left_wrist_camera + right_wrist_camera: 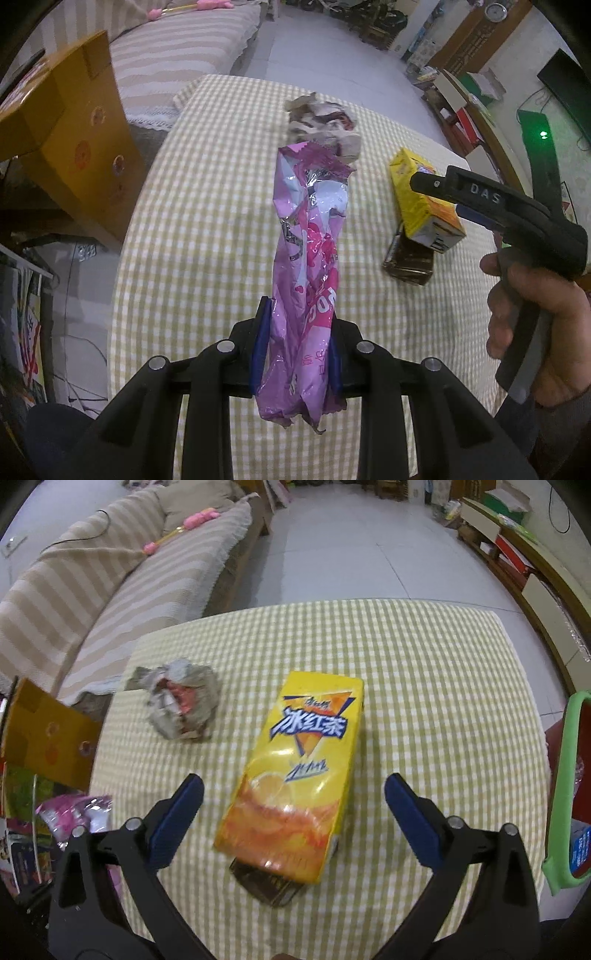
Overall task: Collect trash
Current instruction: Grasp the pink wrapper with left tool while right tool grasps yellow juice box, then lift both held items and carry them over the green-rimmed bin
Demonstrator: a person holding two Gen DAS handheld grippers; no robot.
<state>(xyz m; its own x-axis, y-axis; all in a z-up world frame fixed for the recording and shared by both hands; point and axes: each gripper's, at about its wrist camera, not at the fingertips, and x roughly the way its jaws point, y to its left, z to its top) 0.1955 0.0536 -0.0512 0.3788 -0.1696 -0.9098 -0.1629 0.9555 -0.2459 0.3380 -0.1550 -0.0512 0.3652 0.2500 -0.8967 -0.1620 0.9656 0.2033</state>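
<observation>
From my left wrist view, my left jaws [295,350] are clamped on the pink wrapper [308,266], pinched near its lower end so the rest hangs clear above the checked table [207,221], ready to be carried off. Far beyond it lies a crumpled paper wad [325,125]; to the right, the yellow carton [424,199] rests on a brown packet [408,264], with my right hand [535,325] near it.

From my right wrist view, my right jaws [293,819] stand wide apart, straddling the carton's near end without touching, lined up, I judge, to grip its sides. The wad sits far left; a cardboard box [44,731] stands at the table's left edge.
</observation>
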